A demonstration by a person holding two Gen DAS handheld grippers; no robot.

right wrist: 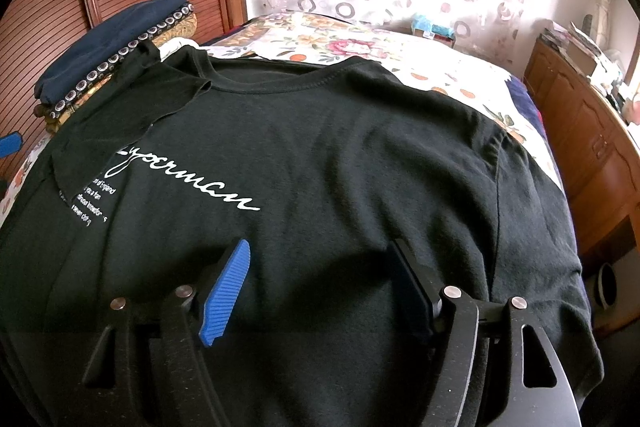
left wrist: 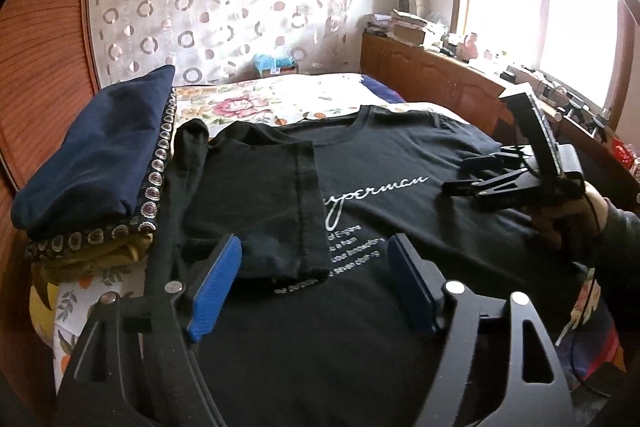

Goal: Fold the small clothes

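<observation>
A black T-shirt [left wrist: 392,163] with white script print lies flat, front up, on the bed; it also fills the right wrist view [right wrist: 340,147]. Its left sleeve [left wrist: 256,199] is folded inward over the chest, covering the start of the print. My left gripper [left wrist: 316,255] is open and empty, just above the shirt near the folded sleeve's lower end. My right gripper [right wrist: 320,259] is open and empty above the shirt's middle, below the print; it shows in the left wrist view [left wrist: 460,175] over the shirt's right side. The right sleeve [right wrist: 532,195] lies unfolded.
A stack of folded clothes, navy on top [left wrist: 96,155], sits at the bed's left by the wooden headboard [left wrist: 44,47]. The floral bedsheet [left wrist: 280,99] extends beyond the shirt. A wooden cabinet [left wrist: 440,71] with clutter runs along the right under the window.
</observation>
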